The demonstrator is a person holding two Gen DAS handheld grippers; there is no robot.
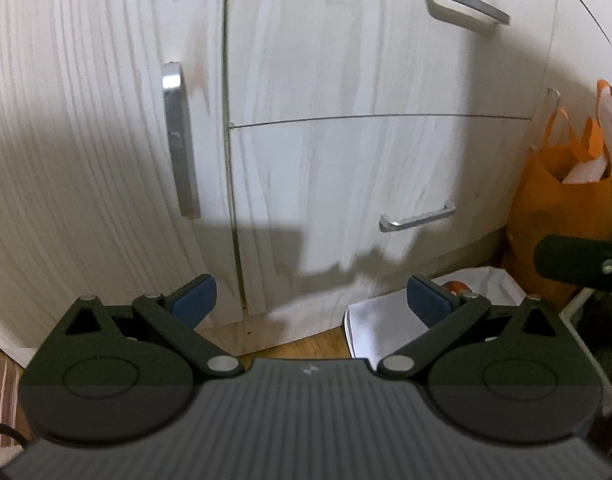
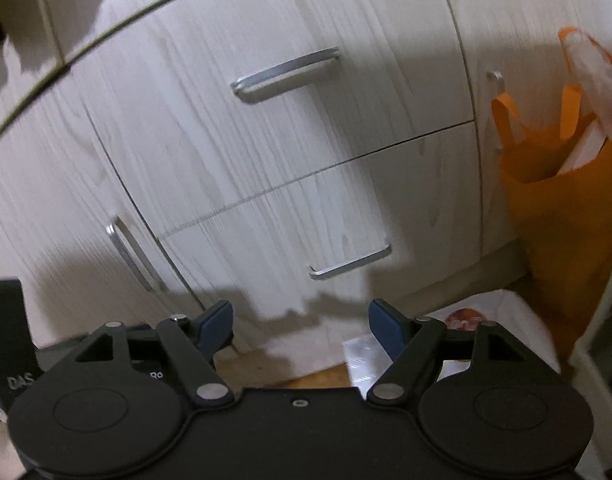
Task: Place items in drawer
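Observation:
A white wood-grain cabinet has two shut drawers, one above the other. The upper drawer's metal handle (image 1: 468,4) (image 2: 286,75) and the lower drawer's handle (image 1: 417,218) (image 2: 350,262) both show. My left gripper (image 1: 312,304) is open and empty, facing the lower drawer from a short way off. My right gripper (image 2: 300,326) is open and empty, also in front of the lower drawer. White packets (image 1: 380,322) (image 2: 458,328) lie on the wooden floor below the drawers, by each right fingertip.
A cabinet door with a vertical handle (image 1: 180,140) (image 2: 132,254) is left of the drawers. An orange bag (image 1: 562,208) (image 2: 562,216) hangs from a hook at the right. Part of the other gripper (image 1: 582,260) shows at the right edge.

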